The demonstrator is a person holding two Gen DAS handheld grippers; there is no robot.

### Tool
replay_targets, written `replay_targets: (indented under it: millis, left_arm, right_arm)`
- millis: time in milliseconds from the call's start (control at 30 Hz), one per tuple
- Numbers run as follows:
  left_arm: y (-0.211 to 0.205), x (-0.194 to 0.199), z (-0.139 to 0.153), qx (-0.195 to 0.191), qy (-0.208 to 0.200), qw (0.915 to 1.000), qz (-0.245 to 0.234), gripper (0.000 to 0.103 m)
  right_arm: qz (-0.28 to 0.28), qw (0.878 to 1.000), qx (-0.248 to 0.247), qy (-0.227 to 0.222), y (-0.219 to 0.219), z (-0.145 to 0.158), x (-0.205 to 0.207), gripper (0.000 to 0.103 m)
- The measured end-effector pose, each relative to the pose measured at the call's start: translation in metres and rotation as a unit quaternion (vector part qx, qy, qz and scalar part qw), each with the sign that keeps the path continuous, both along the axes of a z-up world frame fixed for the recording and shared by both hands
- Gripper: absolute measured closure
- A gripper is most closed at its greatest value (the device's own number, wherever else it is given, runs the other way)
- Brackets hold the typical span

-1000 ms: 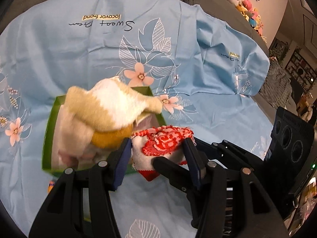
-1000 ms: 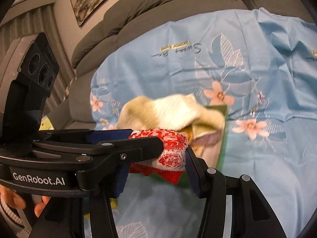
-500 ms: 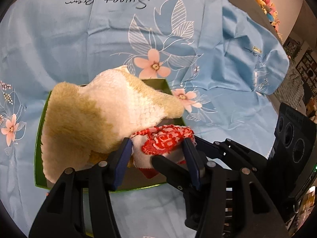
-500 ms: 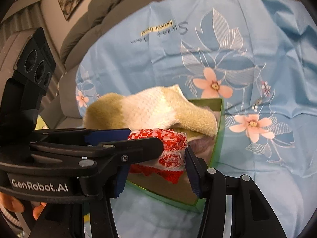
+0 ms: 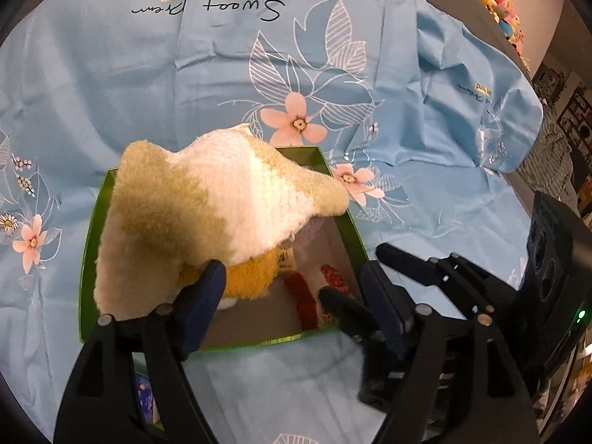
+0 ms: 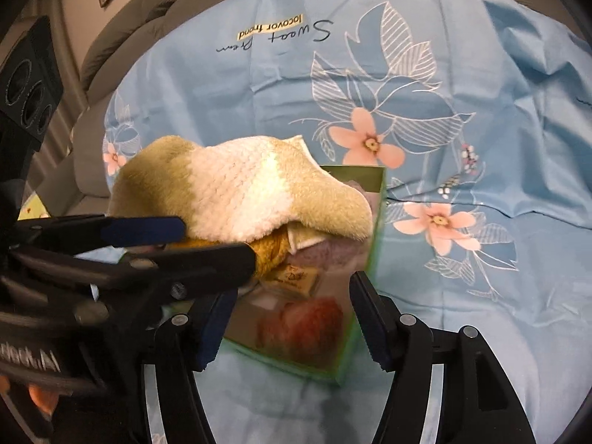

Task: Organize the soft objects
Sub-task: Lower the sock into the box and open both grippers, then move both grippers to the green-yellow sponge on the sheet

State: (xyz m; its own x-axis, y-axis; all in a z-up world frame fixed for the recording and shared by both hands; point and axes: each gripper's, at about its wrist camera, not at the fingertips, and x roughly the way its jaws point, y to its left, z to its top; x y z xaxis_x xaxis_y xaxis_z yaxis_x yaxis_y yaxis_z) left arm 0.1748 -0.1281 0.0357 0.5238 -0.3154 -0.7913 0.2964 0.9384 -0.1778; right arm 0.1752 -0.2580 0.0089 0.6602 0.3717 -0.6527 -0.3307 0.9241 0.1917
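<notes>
A red-and-white patterned cloth (image 5: 309, 298) (image 6: 303, 322) lies loose on the floor of the green box (image 5: 92, 229) (image 6: 373, 251), at its near right end. My left gripper (image 5: 292, 307) (image 6: 218, 244) hovers just above it, jaws opening, pads clear of the cloth. My right gripper (image 6: 292, 318) (image 5: 370, 281) is beside it over the same corner, jaws also opening, nothing pressed between them. A fluffy yellow-and-white towel (image 5: 207, 207) (image 6: 240, 192) is heaped over the box's left part, with an orange plush (image 5: 251, 277) (image 6: 270, 255) under it.
The box sits on a light blue flowered sheet (image 5: 333, 74) spread over a grey sofa (image 6: 111, 48). Plush toys (image 5: 495, 0) line the far right. A small colourful item (image 5: 144, 396) lies under the left gripper. A person's fingers (image 6: 37, 399) show at the lower left.
Both grippers, which held the red-and-white cloth together, have widened and let it go. The cloth has dropped into the box. Both views have closed in on the box.
</notes>
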Motion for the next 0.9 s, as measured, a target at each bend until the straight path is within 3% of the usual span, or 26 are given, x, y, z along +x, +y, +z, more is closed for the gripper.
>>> replay_targets:
  millis: [333, 500, 733, 900]
  left_arm:
    - [0.013, -0.038, 0.0, 0.033, -0.008, 0.9993, 0.016, 0.018]
    - [0.023, -0.065, 0.002, 0.048, -0.026, 0.9981, 0.029, 0.017]
    - [0.042, -0.098, 0.011, 0.04, -0.046, 0.9971, 0.045, 0.017]
    - [0.056, -0.116, 0.018, 0.031, -0.062, 0.9958, 0.06, 0.001]
  right_arm:
    - [-0.028, 1.0, 0.001, -0.01, -0.014, 0.012, -0.048, 0.037]
    - [-0.043, 0.999, -0.001, -0.015, -0.011, 0.013, -0.075, 0.028]
    - [-0.043, 0.999, -0.017, -0.024, 0.005, 0.02, -0.104, 0.024]
    - [-0.037, 0.999, -0.022, -0.032, 0.019, 0.026, -0.122, 0.023]
